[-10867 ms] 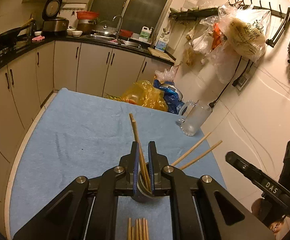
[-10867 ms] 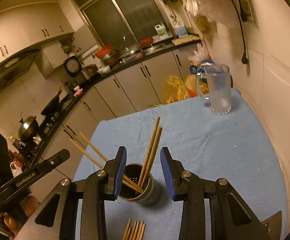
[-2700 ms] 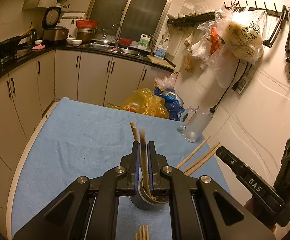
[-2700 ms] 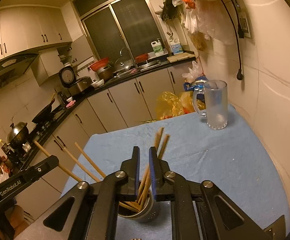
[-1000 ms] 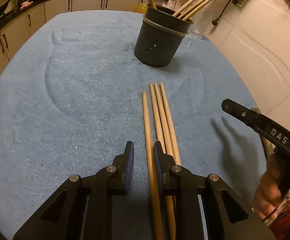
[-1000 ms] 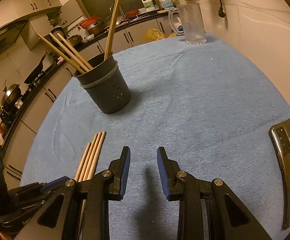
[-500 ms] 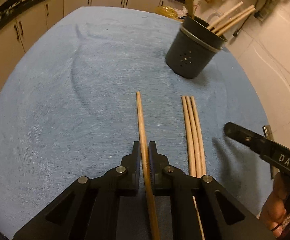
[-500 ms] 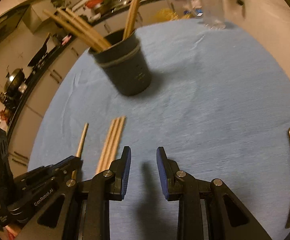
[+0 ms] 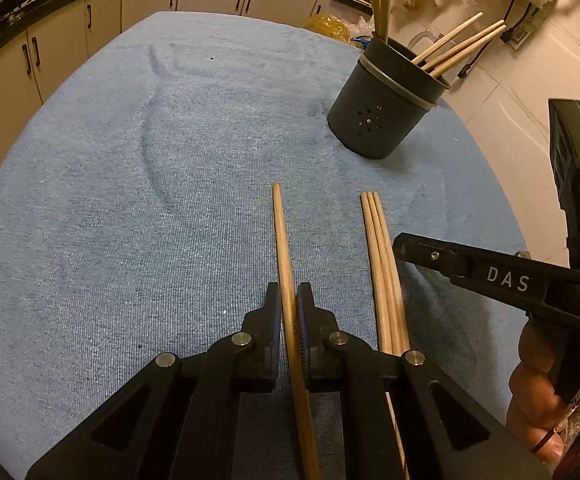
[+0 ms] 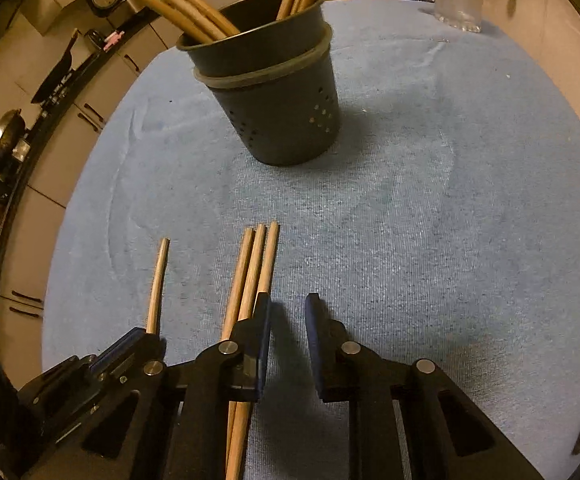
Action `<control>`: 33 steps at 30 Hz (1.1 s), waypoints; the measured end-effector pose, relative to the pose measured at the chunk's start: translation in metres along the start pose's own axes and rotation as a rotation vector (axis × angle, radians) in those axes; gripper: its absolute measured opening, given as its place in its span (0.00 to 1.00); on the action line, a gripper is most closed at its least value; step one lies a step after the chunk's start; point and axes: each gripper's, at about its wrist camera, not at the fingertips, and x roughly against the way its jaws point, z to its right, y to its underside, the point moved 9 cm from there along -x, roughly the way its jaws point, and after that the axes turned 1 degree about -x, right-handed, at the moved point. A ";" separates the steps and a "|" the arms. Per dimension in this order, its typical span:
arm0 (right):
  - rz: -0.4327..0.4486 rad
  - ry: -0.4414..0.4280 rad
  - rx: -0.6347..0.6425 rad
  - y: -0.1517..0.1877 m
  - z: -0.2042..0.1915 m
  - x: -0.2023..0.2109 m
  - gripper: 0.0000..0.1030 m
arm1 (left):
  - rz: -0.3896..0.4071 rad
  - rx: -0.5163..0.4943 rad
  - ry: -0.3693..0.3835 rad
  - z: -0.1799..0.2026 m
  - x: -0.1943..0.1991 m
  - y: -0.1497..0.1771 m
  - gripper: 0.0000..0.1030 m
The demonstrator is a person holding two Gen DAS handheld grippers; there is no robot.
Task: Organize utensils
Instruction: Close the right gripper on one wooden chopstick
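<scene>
Wooden chopstick pinched in my left fingers, low over blue desk. Right fingers parted, beside three loose chopsticks. Dark holder far.

My left gripper clamped one chopstick above the blue cloth. Three chopsticks lay just beside it; the dark holder stood beyond.

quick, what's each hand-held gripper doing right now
Left hand-held gripper: closed on a single chopstick.
Right hand-held gripper: open, holding nothing, beside three loose chopsticks.
</scene>
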 end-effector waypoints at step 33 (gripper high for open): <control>-0.068 -0.007 -0.010 0.001 -0.010 -0.004 0.14 | -0.020 -0.002 0.000 0.002 -0.008 -0.006 0.09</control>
